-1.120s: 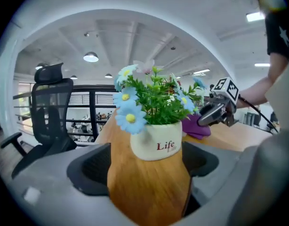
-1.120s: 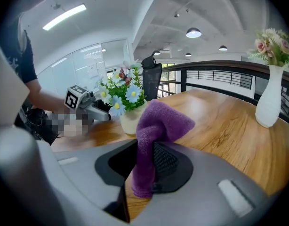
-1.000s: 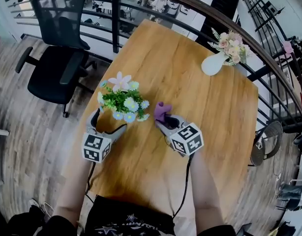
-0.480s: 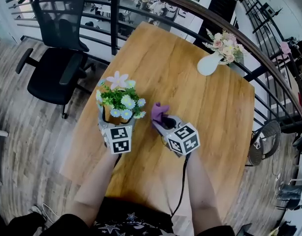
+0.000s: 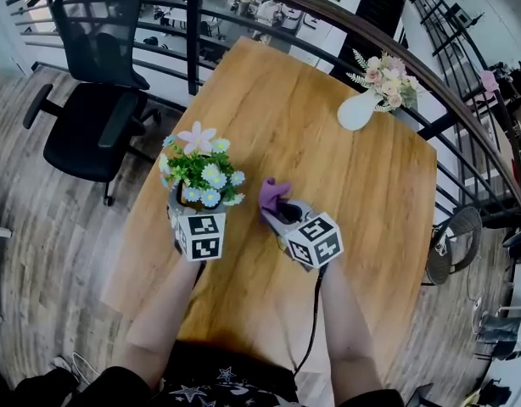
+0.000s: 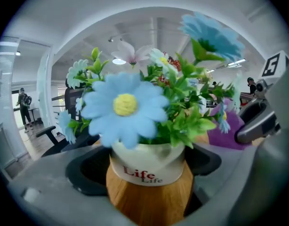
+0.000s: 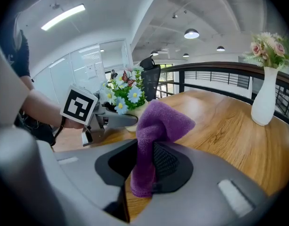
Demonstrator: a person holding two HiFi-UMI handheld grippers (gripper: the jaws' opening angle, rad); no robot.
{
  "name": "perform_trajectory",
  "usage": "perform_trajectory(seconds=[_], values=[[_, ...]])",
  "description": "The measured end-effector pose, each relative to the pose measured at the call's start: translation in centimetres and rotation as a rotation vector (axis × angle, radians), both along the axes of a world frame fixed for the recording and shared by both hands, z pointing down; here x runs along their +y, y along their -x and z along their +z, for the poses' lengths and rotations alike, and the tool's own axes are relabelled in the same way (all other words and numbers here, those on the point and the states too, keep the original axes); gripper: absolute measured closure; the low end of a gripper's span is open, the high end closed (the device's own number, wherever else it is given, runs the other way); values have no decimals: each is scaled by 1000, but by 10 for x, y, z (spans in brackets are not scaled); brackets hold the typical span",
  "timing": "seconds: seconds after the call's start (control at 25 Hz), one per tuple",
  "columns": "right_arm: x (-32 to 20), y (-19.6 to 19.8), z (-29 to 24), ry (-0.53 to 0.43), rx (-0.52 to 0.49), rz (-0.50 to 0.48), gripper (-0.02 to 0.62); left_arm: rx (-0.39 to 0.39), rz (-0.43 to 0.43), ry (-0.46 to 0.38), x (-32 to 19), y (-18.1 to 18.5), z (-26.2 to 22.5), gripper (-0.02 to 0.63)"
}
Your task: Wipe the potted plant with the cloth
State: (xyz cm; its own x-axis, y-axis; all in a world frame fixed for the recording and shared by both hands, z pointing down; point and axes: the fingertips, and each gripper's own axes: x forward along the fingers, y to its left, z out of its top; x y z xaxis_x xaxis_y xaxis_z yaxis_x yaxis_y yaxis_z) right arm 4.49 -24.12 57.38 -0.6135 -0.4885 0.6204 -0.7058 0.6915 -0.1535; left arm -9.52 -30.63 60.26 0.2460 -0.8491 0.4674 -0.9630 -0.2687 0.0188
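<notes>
The potted plant (image 5: 201, 172), blue and pink flowers in a white and wood pot (image 6: 145, 171), stands on the wooden table (image 5: 345, 202) near its left edge. My left gripper (image 5: 195, 203) reaches at it from the near side. Its jaws have just been closing, and both pads now lie against the pot's sides. Just right of the plant, my right gripper (image 5: 276, 209) is shut on a purple cloth (image 5: 273, 193). In the right gripper view the cloth (image 7: 158, 126) bunches up above the jaws, and the plant (image 7: 125, 95) shows beyond it with the left gripper (image 7: 117, 120) on it.
A white vase of pink flowers (image 5: 364, 107) stands at the table's far right corner. A black railing (image 5: 243, 19) runs behind the table. A black office chair (image 5: 91, 100) sits on the floor to the left. The table's left edge lies close to the pot.
My left gripper has swung from the pot's left front to straight in front of it, and its jaws now enclose the pot. The right gripper and cloth have stayed put.
</notes>
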Motion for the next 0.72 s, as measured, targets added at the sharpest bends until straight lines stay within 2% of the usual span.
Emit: perform_trajectory(seconds=[0.24, 0.44, 0.52, 0.72], values=[[-6, 10, -3, -6, 11, -26, 509, -6, 155, -20, 2, 3, -4, 83], [-8, 18, 1, 0, 54, -85, 509, -14, 271, -42, 11, 2, -10, 84], [-11, 22, 0, -4, 62, -112, 509, -14, 347, -43, 17, -1, -10, 84], [-20, 39, -4, -29, 64, -207, 509, -29, 604, -27, 35, -8, -10, 84]])
